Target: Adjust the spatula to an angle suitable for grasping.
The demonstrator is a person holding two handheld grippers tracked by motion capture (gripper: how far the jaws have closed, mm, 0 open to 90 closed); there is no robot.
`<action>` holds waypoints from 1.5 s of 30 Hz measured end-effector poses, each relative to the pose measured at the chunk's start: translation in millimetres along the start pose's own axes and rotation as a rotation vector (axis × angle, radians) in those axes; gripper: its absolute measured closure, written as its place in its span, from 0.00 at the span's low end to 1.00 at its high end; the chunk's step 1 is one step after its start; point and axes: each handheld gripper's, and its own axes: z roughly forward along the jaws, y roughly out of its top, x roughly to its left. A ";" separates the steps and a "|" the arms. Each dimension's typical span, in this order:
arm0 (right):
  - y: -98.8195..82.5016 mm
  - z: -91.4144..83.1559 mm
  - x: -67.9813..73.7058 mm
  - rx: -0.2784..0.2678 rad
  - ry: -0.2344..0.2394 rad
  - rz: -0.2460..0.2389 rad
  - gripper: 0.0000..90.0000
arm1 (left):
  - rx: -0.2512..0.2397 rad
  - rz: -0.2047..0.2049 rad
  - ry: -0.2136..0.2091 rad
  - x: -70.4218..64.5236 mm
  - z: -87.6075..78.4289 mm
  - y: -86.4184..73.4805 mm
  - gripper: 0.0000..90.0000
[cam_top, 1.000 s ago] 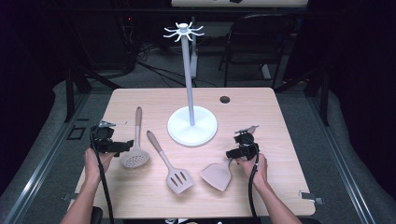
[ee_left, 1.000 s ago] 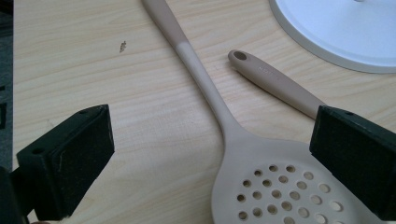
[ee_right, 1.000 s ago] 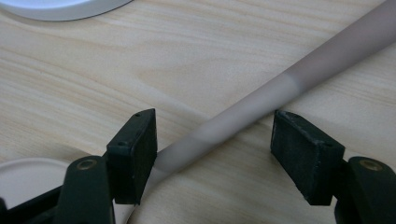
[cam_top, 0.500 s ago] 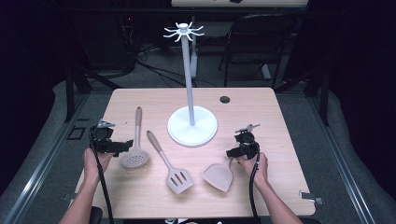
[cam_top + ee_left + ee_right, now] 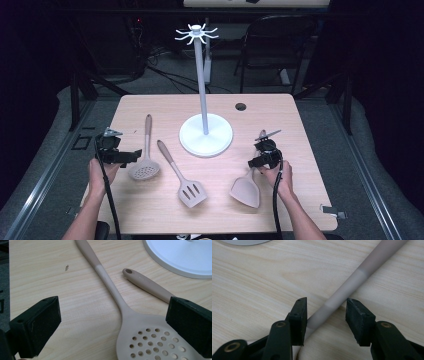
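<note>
Right claw [image 5: 325,315], jaws closing but not yet gripping, straddles solid spatula [image 5: 246,191] handle, which runs diagonally toward desk's far edge.

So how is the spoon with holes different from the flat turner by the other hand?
The spoon with holes has a round head full of small holes; the flat turner has a plain, squarish one. The spoon lies free beside the left gripper; the turner's handle runs between the right gripper. Both are beige and lie on the table.
</note>
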 end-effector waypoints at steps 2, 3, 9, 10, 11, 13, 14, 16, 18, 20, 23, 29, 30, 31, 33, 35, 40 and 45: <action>0.1 -1.3 -1.3 0.008 0.006 -0.002 0.62 | 0.001 0.007 -0.002 0.1 0.0 0.1 0.00; 0.2 -1.6 -1.5 0.008 0.009 -0.001 0.62 | 0.002 0.003 -0.003 -0.2 0.2 0.1 0.00; 0.5 -3.3 -2.5 0.020 0.021 -0.008 0.66 | 0.006 0.007 -0.007 -0.3 0.7 0.2 0.00; 0.4 -3.7 -2.4 0.022 0.022 -0.009 0.66 | 0.006 0.006 -0.006 -0.5 0.8 0.3 0.00; 0.3 -4.4 -1.7 0.029 0.024 -0.012 0.68 | 0.004 0.006 -0.007 -0.7 1.4 0.3 0.00; 0.3 -5.5 -1.8 0.041 0.024 -0.022 0.70 | 0.010 0.012 -0.011 -1.0 1.6 0.6 0.00; 0.2 -6.0 -1.7 0.044 0.024 -0.021 0.71 | 0.011 0.015 -0.012 -1.2 1.8 0.7 0.00; 0.0 -6.5 -1.8 0.048 0.031 -0.017 0.73 | 0.011 0.015 -0.012 -2.1 2.7 0.7 0.00; 0.1 -6.8 -1.4 0.051 0.040 -0.013 0.74 | 0.016 0.017 -0.013 -2.8 3.5 0.8 0.00; 0.2 -6.8 -1.4 0.052 0.044 -0.010 0.75 | 0.022 0.020 -0.013 -3.1 4.1 0.8 0.00; 0.2 -5.8 -2.7 0.045 0.074 0.001 0.78 | 0.024 0.020 -0.012 -3.5 4.7 0.9 0.00; -0.2 -6.4 -0.8 0.042 0.063 -0.018 0.78 | 0.024 0.023 -0.009 -4.6 6.3 1.1 0.00; -0.1 -6.5 -0.2 0.046 0.056 -0.023 0.78 | 0.028 0.025 -0.009 -4.9 6.4 1.3 0.00; -0.2 -6.4 0.7 0.042 0.057 -0.019 0.78 | 0.029 0.029 -0.009 -5.2 6.6 1.5 0.00; -0.4 -6.6 1.3 0.043 0.052 -0.016 0.77 | 0.034 0.034 -0.013 -5.9 6.8 1.9 0.00; -1.3 -5.0 2.9 0.015 0.037 -0.011 0.76 | 0.032 0.034 -0.012 -6.6 7.2 1.8 0.00; -0.1 -3.0 7.5 0.013 -0.021 -0.044 0.74 | 0.034 0.044 -0.016 -8.4 8.1 2.4 0.00; -0.2 4.1 2.8 0.037 0.006 -0.021 0.68 | 0.034 0.049 -0.022 -8.2 8.4 2.4 0.00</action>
